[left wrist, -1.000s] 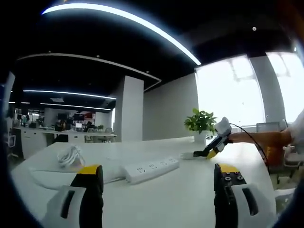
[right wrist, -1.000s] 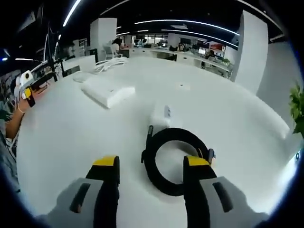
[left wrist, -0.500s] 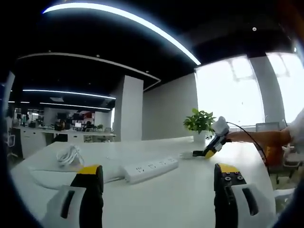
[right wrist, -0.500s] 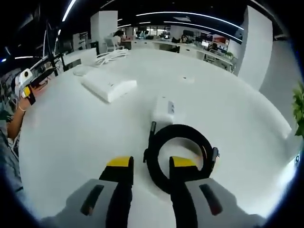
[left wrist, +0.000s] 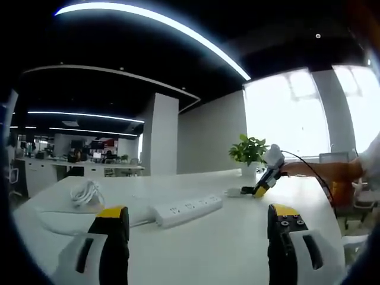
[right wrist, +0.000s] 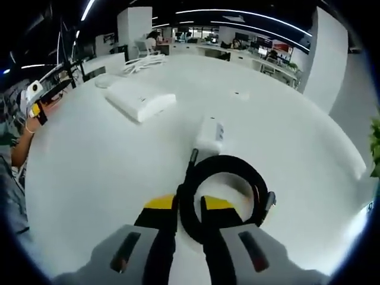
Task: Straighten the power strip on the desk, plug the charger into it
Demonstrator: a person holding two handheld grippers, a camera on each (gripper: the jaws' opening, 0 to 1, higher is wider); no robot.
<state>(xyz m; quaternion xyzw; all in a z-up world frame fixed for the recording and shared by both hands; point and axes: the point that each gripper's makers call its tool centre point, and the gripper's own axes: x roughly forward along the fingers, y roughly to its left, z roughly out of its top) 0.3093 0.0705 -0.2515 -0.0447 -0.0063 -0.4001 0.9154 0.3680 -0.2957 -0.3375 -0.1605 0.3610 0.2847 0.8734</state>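
The right claw (right wrist: 189, 209) pinched the near edge of the black, rubbery coiled cable (right wrist: 224, 199), whose boxy white charger (right wrist: 209, 132) lay just beyond. The left claw (left wrist: 196, 222) stood wide open and empty, the long white power strip (left wrist: 188, 210) beyond it on the smooth, glossy white surface (right wrist: 101, 172) of a dim open office.

A white strip (left wrist: 181, 211) lies flat and slantwise on the counter (right wrist: 89, 154), well apart from the white charger (right wrist: 209, 134) with its coiled black cable (right wrist: 225, 193).
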